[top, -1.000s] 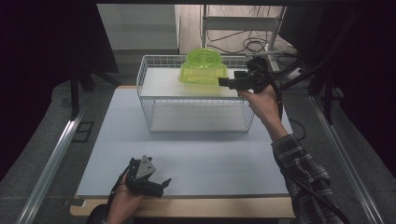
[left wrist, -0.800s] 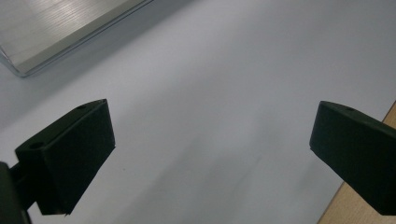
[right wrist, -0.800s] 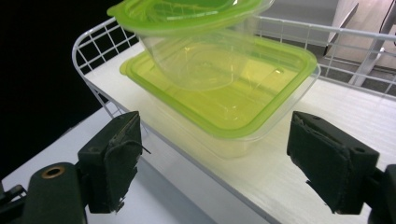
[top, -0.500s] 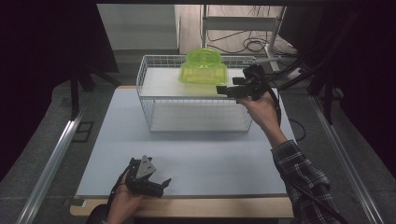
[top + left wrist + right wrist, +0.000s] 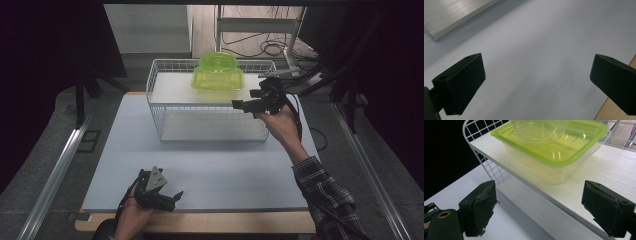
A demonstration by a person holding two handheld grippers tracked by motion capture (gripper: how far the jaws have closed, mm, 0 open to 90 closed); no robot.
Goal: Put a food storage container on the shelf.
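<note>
A clear lime-green container with a green rim stands on the white shelf board of a white wire basket. A clear bowl sits on top of it. My right gripper hovers at the basket's right front, pointing left toward the container and bowl. Its jaws have just been opening and stand open, with nothing between them. My left gripper rests low at the table's near left, open over the bare mat.
The pale mat covers the table between the basket and the wooden front edge. Metal rails run along both sides. Cables and a stand lie behind the basket.
My right gripper has drawn slightly back toward the near side, away from the container, and its jaws look wider. The left gripper has kept still.
</note>
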